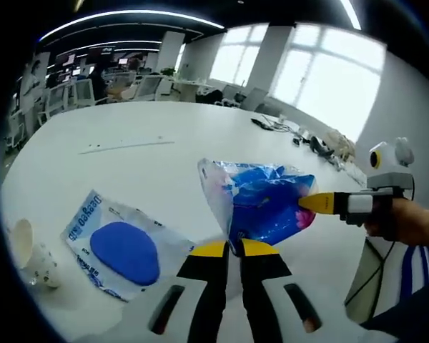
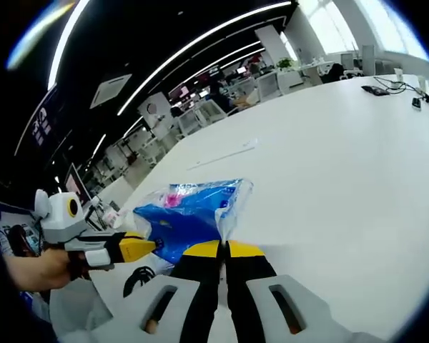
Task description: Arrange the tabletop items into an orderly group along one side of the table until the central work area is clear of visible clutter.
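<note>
A crinkled, glossy plastic bag [image 1: 261, 200] printed in blue with pink patches hangs lifted above the white table [image 1: 150, 171], pinched from two sides. In the left gripper view, the left gripper [image 1: 233, 249] has its yellow-tipped black jaws pressed together on the bag's lower edge, while the right gripper [image 1: 309, 203], held by a hand [image 1: 409, 223], comes in from the right and bites the bag's far corner with its yellow tip. In the right gripper view, the same bag [image 2: 189, 214] sits just beyond the right gripper [image 2: 223, 249], whose jaws are closed on its near edge, and the left gripper [image 2: 144, 246] clamps the bag's other end.

Left of the bag, lying flat on the table, is a second packet: a clear, wrinkled plastic pouch with a smooth blue oval pad inside [image 1: 121, 246] and blue lettering. Further left of it, a white paper cup [image 1: 30, 254] lies tipped on its side. Beyond the bag lies a long thin clear strip [image 1: 125, 146], and to the bag's right dark cables and small items [image 1: 300, 136] cluster near the table edge.

The table is matte, smooth and broad. The room is an open office with large bright windows [image 1: 329, 78], white columns, chairs and curved ceiling light strips [image 2: 200, 43].
</note>
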Available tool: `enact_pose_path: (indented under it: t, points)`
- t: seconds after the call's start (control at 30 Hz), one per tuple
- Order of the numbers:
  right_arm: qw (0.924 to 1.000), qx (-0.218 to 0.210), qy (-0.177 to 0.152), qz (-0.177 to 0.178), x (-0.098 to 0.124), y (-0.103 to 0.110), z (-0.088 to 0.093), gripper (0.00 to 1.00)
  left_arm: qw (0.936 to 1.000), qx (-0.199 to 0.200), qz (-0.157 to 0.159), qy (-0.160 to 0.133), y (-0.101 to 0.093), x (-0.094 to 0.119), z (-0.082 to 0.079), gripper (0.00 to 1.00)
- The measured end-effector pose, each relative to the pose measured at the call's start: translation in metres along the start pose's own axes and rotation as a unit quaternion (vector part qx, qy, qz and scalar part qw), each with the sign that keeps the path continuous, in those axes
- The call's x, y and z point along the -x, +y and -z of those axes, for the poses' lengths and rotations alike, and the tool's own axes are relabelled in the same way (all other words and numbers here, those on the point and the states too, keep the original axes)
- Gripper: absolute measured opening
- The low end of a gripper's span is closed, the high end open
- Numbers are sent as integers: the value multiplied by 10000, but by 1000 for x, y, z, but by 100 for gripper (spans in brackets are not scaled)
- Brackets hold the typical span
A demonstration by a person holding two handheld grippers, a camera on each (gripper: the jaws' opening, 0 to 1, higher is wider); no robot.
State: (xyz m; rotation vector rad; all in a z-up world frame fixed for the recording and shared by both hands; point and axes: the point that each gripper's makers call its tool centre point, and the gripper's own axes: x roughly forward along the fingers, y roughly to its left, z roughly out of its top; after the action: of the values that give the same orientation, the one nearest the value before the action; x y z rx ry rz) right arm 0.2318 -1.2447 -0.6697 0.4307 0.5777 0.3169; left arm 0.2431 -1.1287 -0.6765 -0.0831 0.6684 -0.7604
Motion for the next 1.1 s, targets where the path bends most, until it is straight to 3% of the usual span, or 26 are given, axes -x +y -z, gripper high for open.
enact_pose_path:
  t: [0.47,0.77,1.1]
  points:
    - [9998,106,36,137,-3,-38,-16,0,9998,-181,-41,78,-16,-36,-9,0]
    - [9993,218,163,259,-13,-65,-23,0,9990,-247,-95,365,-23,-62,-3,0]
    - [9978,363,467,316,-31,-82,-11,0,9962,-142,-242,820,-15,-83,15,0]
